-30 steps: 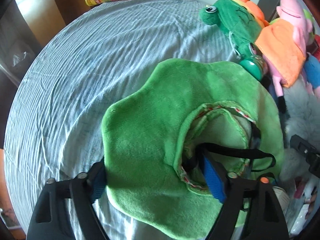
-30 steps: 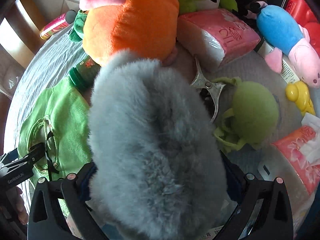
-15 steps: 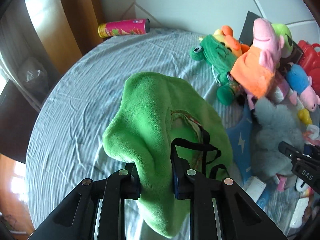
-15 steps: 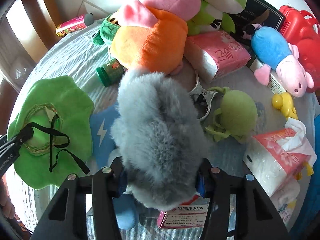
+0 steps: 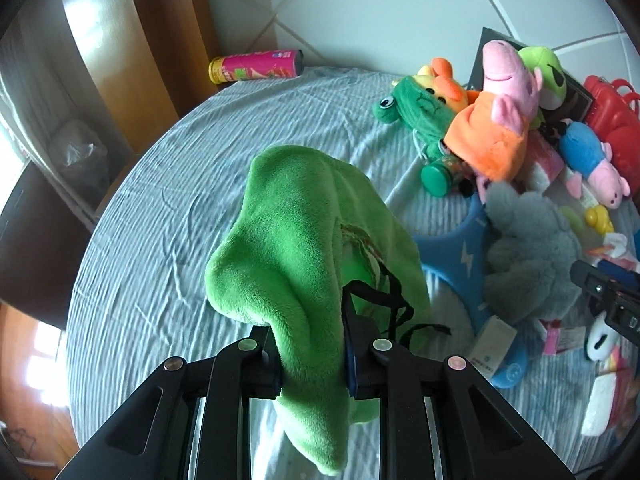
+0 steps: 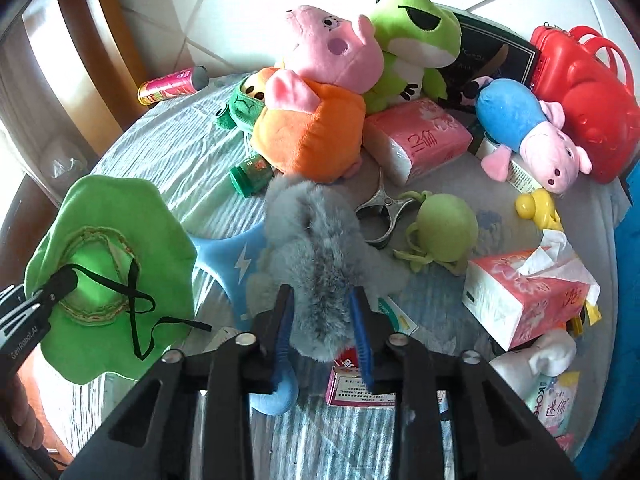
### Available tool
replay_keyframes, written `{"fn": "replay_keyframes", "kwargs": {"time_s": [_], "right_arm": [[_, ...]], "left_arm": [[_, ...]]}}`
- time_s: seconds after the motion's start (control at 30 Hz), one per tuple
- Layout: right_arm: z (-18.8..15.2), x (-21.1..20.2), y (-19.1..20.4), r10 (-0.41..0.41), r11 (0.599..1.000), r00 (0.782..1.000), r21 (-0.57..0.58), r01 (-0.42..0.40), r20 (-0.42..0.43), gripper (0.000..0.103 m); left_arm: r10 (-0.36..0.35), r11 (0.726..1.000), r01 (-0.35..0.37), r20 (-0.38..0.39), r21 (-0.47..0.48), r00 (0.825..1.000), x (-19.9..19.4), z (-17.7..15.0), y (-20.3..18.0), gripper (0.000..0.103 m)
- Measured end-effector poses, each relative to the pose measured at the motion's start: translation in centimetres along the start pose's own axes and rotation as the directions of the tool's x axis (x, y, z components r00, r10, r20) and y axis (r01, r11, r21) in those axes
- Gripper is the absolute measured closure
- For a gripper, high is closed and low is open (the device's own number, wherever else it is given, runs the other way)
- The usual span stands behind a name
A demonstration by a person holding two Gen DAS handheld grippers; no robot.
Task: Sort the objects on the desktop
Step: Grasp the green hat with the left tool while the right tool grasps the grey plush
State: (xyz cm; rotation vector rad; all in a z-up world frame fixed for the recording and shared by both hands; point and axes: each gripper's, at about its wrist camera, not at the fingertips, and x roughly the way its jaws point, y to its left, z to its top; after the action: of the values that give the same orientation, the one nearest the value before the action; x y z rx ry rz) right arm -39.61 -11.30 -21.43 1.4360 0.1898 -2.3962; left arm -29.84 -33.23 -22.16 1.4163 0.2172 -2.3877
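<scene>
My left gripper [image 5: 310,344] is shut on the brim of a green plush hat [image 5: 296,240]. The hat hangs folded above the striped tablecloth [image 5: 168,208], its black strap dangling. In the right wrist view the same hat [image 6: 112,240] shows at the left with the left gripper [image 6: 44,300] pinching its brim. My right gripper [image 6: 322,312] is shut on a grey furry plush [image 6: 316,240], squeezed between the blue pads. That grey plush [image 5: 528,248] also shows at the right of the left wrist view.
A blue lightning-marked item [image 6: 232,256] lies under the grey plush. Behind are an orange-dressed pig plush [image 6: 312,136], a green frog [image 6: 412,36], a pink tissue pack [image 6: 420,136], a blue pig [image 6: 520,120] and a red bag [image 6: 580,100]. A pink can [image 5: 256,66] lies at the far edge.
Both grippers went from wide open around their items to shut on them. Each has pulled back and up; the hat has come off the cloth and folded.
</scene>
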Motion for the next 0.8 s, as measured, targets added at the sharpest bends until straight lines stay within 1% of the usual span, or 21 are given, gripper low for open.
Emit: {"fn": "replay_keyframes", "kwargs": {"time_s": [0.03,0.07,0.17,0.3,0.43,0.47,0.5,0.53,0.57,0.6,0.67,0.8], "right_arm": [[0.0,0.0,0.0,-0.002,1.0,1.0,0.006,0.002,-0.001,0.028],[0.0,0.1,0.0,-0.006,1.0,1.0,0.005,0.006,0.002,0.015],[0.5,1.2,0.0,-0.018,1.0,1.0,0.002,0.018,-0.008,0.014],[1.1,4.5,0.0,-0.037,0.999,0.997,0.002,0.037,-0.065,0.014],[1.8,7.7,0.1,-0.055,0.998,0.991,0.001,0.056,-0.121,0.014],[1.9,8.5,0.1,-0.06,0.998,0.989,0.0,0.06,-0.136,0.015],[2.1,9.3,0.1,-0.064,0.998,0.987,0.0,0.065,-0.15,0.017],[2.0,9.8,0.3,-0.092,0.996,0.985,-0.017,0.09,-0.149,0.032],[1.7,10.3,0.4,-0.127,0.992,0.982,-0.041,0.123,-0.141,0.041],[1.7,10.3,0.5,-0.135,0.991,0.982,-0.046,0.129,-0.136,0.044],[1.9,9.9,0.4,-0.121,0.992,0.985,-0.036,0.117,-0.126,0.055],[2.0,7.4,0.6,-0.098,0.995,0.992,-0.034,0.095,-0.084,0.058]], "left_arm": [[0.004,1.0,-0.004,-0.007,-0.005,1.0,0.5,0.0,0.1,0.082],[0.007,1.0,-0.007,-0.012,-0.009,1.0,1.0,0.1,0.3,0.082],[0.006,1.0,-0.006,-0.023,-0.015,1.0,2.5,0.9,0.5,0.082],[0.002,1.0,-0.003,-0.053,-0.026,0.999,5.2,1.8,0.8,0.082],[0.018,1.0,-0.02,-0.085,-0.019,0.996,8.2,2.2,0.5,0.082],[0.026,0.999,-0.028,-0.091,-0.017,0.996,8.8,2.1,0.4,0.082],[0.032,0.999,-0.034,-0.093,-0.015,0.995,9.2,2.1,0.2,0.082],[0.037,0.999,-0.038,-0.092,-0.011,0.995,9.5,2.1,0.1,0.082],[0.041,0.999,-0.042,-0.09,-0.009,0.995,9.5,2.1,0.0,0.082],[0.036,0.999,-0.037,-0.084,-0.013,0.996,9.2,2.1,0.0,0.082],[0.019,1.0,-0.02,-0.065,-0.02,0.998,8.3,2.4,-0.1,0.083],[-0.025,0.999,0.025,-0.003,-0.021,1.0,4.9,2.9,-0.9,0.083]]}}
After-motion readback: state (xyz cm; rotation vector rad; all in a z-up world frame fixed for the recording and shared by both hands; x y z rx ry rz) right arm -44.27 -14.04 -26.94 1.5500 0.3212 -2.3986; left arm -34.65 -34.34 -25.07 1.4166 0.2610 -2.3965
